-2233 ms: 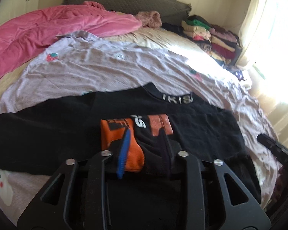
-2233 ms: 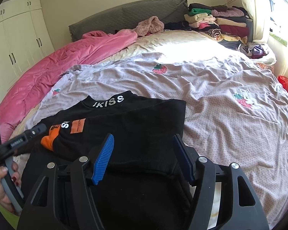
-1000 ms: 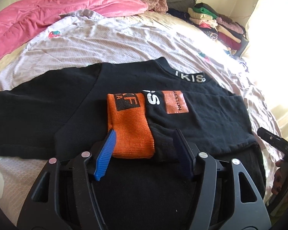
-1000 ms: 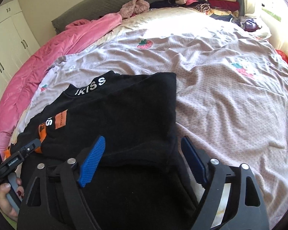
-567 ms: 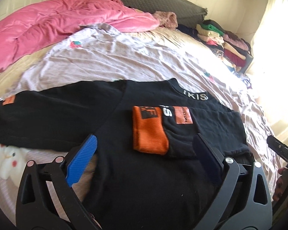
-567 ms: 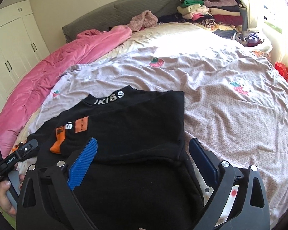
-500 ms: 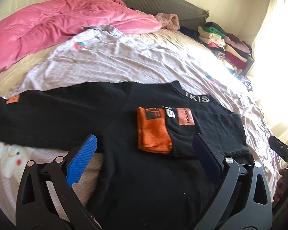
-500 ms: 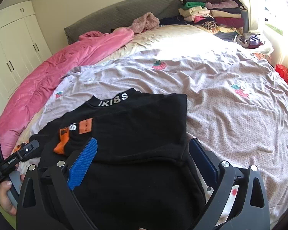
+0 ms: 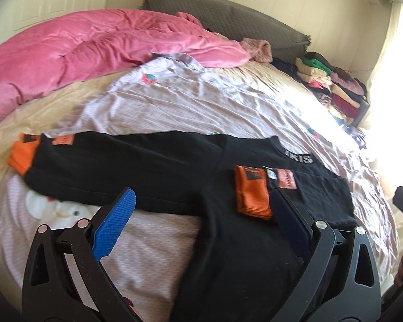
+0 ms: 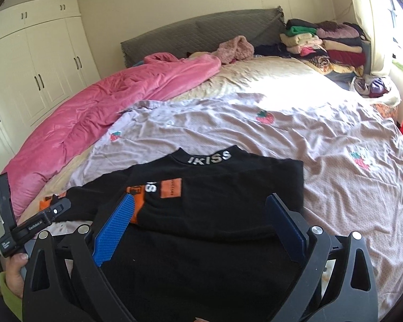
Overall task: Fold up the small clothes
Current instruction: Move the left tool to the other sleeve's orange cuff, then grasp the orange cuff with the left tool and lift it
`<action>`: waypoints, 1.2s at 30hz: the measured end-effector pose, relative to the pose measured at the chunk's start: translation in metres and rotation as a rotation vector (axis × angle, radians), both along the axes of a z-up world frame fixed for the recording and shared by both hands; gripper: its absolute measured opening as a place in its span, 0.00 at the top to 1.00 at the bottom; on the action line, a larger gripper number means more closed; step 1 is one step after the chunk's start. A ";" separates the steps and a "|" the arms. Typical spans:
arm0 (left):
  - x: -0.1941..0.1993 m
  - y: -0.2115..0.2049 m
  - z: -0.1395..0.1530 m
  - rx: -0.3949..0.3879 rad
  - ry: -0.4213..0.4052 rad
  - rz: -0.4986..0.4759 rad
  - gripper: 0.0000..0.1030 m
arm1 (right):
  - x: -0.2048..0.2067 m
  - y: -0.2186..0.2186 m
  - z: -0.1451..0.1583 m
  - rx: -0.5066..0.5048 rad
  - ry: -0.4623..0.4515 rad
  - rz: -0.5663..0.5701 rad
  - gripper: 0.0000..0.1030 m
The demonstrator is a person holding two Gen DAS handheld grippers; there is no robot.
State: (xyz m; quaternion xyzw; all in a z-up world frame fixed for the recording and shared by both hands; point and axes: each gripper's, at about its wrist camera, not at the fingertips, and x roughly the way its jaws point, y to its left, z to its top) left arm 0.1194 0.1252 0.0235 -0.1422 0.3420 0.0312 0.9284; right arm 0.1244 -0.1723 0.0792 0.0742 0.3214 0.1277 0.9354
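Observation:
A black long-sleeved top (image 9: 241, 255) with a white-lettered collar (image 10: 209, 158) lies on the bed. Its right sleeve is folded across the chest, with the orange cuff (image 9: 252, 193) lying on the body. The left sleeve (image 9: 115, 161) lies stretched out flat to the left and ends in an orange cuff (image 9: 21, 158). My left gripper (image 9: 201, 222) is open and empty, above the near left part of the top. My right gripper (image 10: 201, 225) is open and empty, above the folded right side (image 10: 228, 204).
The bed has a lilac sheet with strawberry prints (image 10: 322, 139). A pink duvet (image 9: 94, 43) lies bunched at the far left. Stacks of folded clothes (image 10: 322, 43) stand at the far right by the grey headboard (image 10: 201, 32). White wardrobes (image 10: 35, 61) stand on the left.
My left gripper let go of the orange cuff on the chest, opened wide and swung left and back. My right gripper opened wider and drew back a little.

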 end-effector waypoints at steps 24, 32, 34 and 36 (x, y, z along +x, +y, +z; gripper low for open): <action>-0.016 0.078 -0.011 -0.020 -0.020 0.195 0.09 | 0.027 0.122 -0.011 -0.079 -0.023 0.182 0.05; -0.018 0.107 -0.025 -0.067 -0.004 0.277 0.09 | 0.038 0.153 -0.020 -0.103 -0.017 0.234 0.05; -0.020 0.114 -0.027 -0.071 -0.004 0.303 0.09 | 0.042 0.161 -0.023 -0.108 -0.015 0.248 0.05; -0.021 0.120 -0.029 -0.067 -0.006 0.329 0.09 | 0.045 0.168 -0.025 -0.109 -0.011 0.260 0.05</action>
